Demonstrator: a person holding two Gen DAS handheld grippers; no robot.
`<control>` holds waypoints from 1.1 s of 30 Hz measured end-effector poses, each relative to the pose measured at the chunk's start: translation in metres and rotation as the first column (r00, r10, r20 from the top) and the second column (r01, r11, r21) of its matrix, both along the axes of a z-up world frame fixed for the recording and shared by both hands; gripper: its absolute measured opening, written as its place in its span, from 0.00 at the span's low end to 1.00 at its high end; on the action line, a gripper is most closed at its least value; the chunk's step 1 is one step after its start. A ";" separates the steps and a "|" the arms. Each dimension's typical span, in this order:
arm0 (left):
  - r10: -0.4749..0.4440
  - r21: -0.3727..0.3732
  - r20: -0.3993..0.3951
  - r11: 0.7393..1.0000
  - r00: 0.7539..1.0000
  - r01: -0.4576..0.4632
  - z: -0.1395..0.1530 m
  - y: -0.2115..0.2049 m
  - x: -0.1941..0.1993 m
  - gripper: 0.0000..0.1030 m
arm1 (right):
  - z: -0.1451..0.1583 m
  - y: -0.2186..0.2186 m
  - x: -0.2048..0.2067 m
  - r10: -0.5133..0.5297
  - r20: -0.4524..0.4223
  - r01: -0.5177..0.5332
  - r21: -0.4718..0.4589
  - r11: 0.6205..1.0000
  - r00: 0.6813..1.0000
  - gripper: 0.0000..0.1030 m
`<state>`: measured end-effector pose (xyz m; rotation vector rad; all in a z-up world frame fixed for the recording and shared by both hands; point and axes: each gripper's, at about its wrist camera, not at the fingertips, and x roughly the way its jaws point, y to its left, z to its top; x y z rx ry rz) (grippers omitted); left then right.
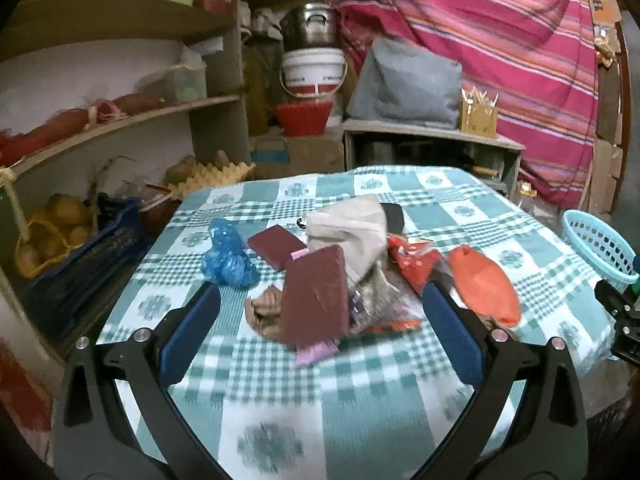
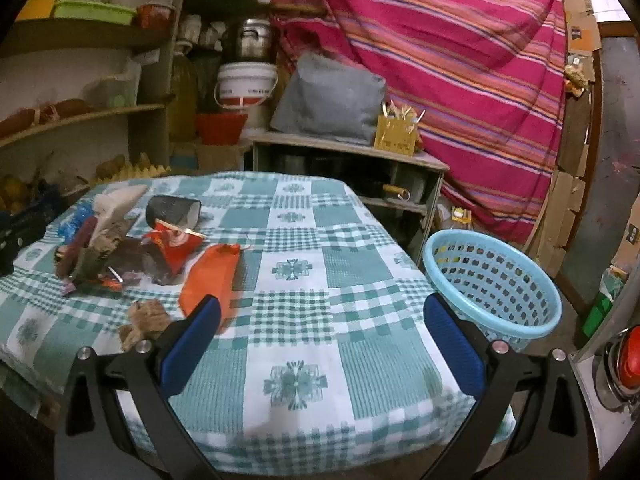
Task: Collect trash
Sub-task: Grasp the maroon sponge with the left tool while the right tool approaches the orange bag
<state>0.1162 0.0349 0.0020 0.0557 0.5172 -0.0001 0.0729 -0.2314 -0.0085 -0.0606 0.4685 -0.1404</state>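
Both grippers hang spread wide and empty over the table with the green-and-white checked cloth [image 2: 296, 272]. The left gripper [image 1: 320, 300] faces the heap of trash: a crumpled blue plastic bag [image 1: 228, 260] at ten o'clock, a maroon flat packet [image 1: 316, 300] dead ahead, an orange pouch [image 1: 484, 284] at two. From the right gripper [image 2: 320, 312], the light blue perforated plastic basket [image 2: 496, 280] sits at two o'clock, just beside the table's edge.

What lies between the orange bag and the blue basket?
In the right wrist view, only bare checked tablecloth lies between the orange bag and the table's edge; the blue basket stands just past that edge.
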 end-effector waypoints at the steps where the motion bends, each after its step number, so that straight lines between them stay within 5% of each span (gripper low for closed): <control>1: -0.006 0.005 -0.009 1.000 1.000 0.006 0.000 0.002 0.009 0.95 | 0.001 -0.001 0.006 0.001 -0.004 -0.001 0.008 1.000 1.000 0.96; 8: -0.015 0.050 -0.069 0.999 0.998 0.019 -0.019 0.013 0.051 0.95 | 0.002 0.009 0.054 0.041 -0.048 -0.041 0.011 0.999 0.998 0.96; 17: -0.047 -0.052 -0.145 0.998 0.988 0.040 -0.046 0.036 0.070 0.94 | -0.012 0.026 0.090 0.087 -0.094 -0.083 0.043 0.996 0.992 0.96; 21: -0.108 -0.146 -0.183 0.986 0.977 0.082 -0.053 0.041 0.077 0.80 | -0.017 0.030 0.095 0.100 -0.112 -0.095 0.056 0.994 0.989 0.96; 26: -0.162 -0.160 -0.179 0.978 0.970 0.133 -0.051 0.034 0.077 0.68 | -0.026 0.037 0.103 0.103 -0.139 -0.098 0.041 0.994 0.985 0.96; 28: -0.183 -0.154 -0.175 0.975 0.967 0.157 -0.048 0.030 0.075 0.51 | -0.028 0.038 0.106 0.103 -0.149 -0.098 0.039 0.994 0.984 0.96; 29: -0.194 -0.149 -0.180 0.974 0.964 0.168 -0.048 0.028 0.075 0.33 | -0.029 0.038 0.106 0.103 -0.150 -0.098 0.038 0.994 0.983 0.96; 33: -0.187 -0.137 -0.201 0.977 0.962 0.162 -0.050 0.031 0.077 0.29 | -0.031 0.038 0.106 0.102 -0.153 -0.097 0.039 0.994 0.983 0.96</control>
